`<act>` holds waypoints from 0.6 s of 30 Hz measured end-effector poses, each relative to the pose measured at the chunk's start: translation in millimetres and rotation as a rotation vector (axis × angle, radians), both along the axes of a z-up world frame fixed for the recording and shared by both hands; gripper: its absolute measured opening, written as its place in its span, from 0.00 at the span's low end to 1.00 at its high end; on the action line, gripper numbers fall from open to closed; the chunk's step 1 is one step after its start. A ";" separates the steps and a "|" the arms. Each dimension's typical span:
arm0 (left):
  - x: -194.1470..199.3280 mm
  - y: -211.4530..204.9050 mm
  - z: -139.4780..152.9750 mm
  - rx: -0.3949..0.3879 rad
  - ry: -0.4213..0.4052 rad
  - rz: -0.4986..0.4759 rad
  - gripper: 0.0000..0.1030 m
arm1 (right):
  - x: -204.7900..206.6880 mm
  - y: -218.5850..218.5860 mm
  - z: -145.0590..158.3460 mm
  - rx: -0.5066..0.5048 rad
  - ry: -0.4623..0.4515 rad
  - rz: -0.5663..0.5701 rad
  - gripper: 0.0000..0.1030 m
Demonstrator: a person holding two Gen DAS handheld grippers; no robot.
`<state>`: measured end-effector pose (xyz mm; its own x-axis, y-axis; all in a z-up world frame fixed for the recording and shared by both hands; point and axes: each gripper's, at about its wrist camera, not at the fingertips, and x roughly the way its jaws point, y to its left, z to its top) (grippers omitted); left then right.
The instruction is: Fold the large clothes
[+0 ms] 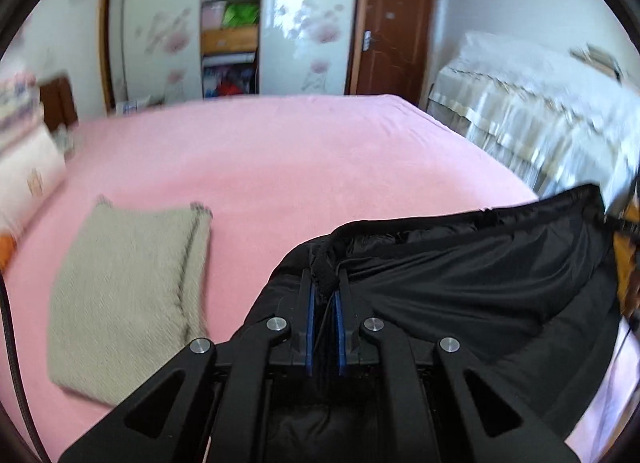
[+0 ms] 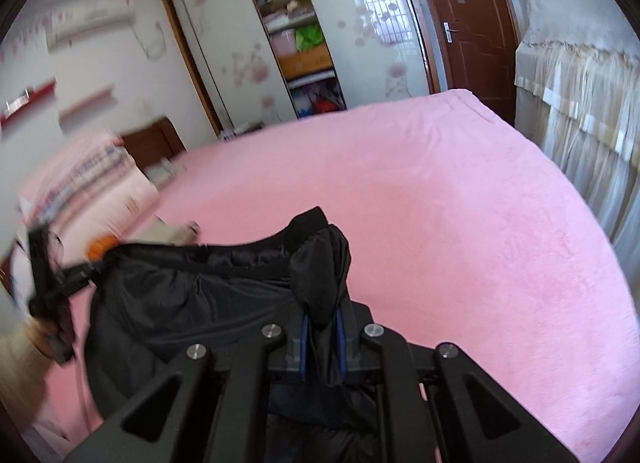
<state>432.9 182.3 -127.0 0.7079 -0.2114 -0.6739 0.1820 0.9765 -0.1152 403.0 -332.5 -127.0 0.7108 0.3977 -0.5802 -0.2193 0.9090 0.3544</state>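
Observation:
A black padded jacket (image 1: 480,275) hangs stretched between both grippers above the pink bed (image 1: 300,167). My left gripper (image 1: 325,283) is shut on the jacket's ribbed edge at its left end. My right gripper (image 2: 323,313) is shut on a bunched fold of the same jacket (image 2: 200,303) at its right end. In the right wrist view the left gripper (image 2: 60,283) shows at the far left, holding the garment's other end. The jacket's lower part hangs out of sight below the grippers.
A folded beige knit garment (image 1: 128,299) lies on the bed's left part. Pillows and folded bedding (image 1: 24,151) sit at the headboard. A wardrobe (image 1: 232,19), a brown door (image 1: 396,27) and a cloth-covered piece of furniture (image 1: 540,119) stand beyond the bed.

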 end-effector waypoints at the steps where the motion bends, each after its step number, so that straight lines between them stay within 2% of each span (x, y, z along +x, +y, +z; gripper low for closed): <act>1: 5.4 1.4 -7.2 -0.007 0.028 0.016 0.06 | 4.4 0.1 -2.6 0.002 0.018 -0.008 0.09; 5: 36.4 -5.5 -51.5 -0.013 0.179 0.085 0.06 | 33.7 11.2 -35.5 -0.058 0.163 -0.065 0.09; 6: 42.8 -8.2 -62.0 -0.016 0.203 0.102 0.06 | 43.6 14.7 -49.0 -0.092 0.206 -0.094 0.09; 10: 62.5 -17.6 -90.4 -0.028 0.267 0.140 0.06 | 62.8 13.0 -92.2 -0.125 0.344 -0.182 0.09; 16: 69.4 -15.2 -124.5 0.018 0.351 0.201 0.06 | 66.3 7.7 -135.1 -0.139 0.443 -0.214 0.10; 18: 67.0 -14.2 -135.2 0.008 0.368 0.216 0.06 | 65.7 9.2 -142.4 -0.157 0.455 -0.216 0.10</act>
<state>499.9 168.1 -262.2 0.4469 -0.0783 -0.8911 -0.0789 0.9888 -0.1265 468.7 -323.3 -269.4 0.4293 0.1538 -0.8900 0.1233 0.9662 0.2265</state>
